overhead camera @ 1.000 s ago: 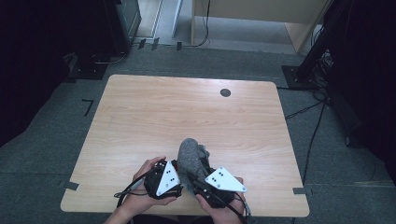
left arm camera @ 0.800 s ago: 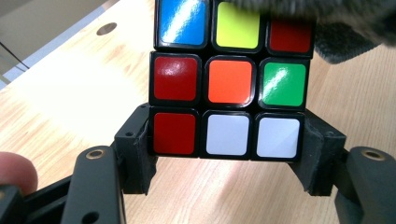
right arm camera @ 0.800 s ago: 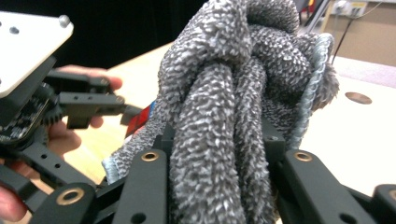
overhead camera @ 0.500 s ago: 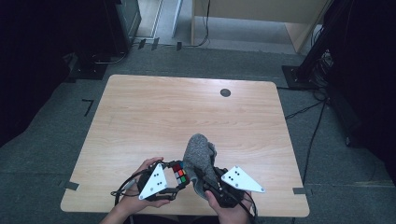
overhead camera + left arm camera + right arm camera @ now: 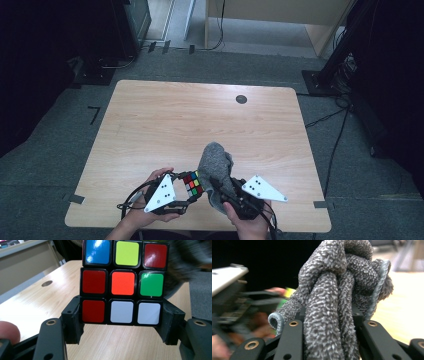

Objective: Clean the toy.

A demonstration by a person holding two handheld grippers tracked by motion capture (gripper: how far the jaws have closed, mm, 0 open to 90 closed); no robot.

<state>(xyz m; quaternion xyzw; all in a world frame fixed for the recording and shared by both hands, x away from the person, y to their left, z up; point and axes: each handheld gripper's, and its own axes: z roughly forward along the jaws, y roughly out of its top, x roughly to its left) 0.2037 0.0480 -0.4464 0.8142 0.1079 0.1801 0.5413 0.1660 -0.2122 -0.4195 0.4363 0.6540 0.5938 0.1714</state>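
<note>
Cube now faces up, touching bunched grey cloth.

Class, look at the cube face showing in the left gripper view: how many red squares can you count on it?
3 on the cube: top right, middle left, bottom left. Its other faces are hidden.

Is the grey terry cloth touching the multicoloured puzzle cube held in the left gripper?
Cannot tell. In the high view the grey terry cloth overlaps the multicoloured puzzle cube at its right edge, but neither contact nor gap shows; the left gripper view blurs there.
</note>
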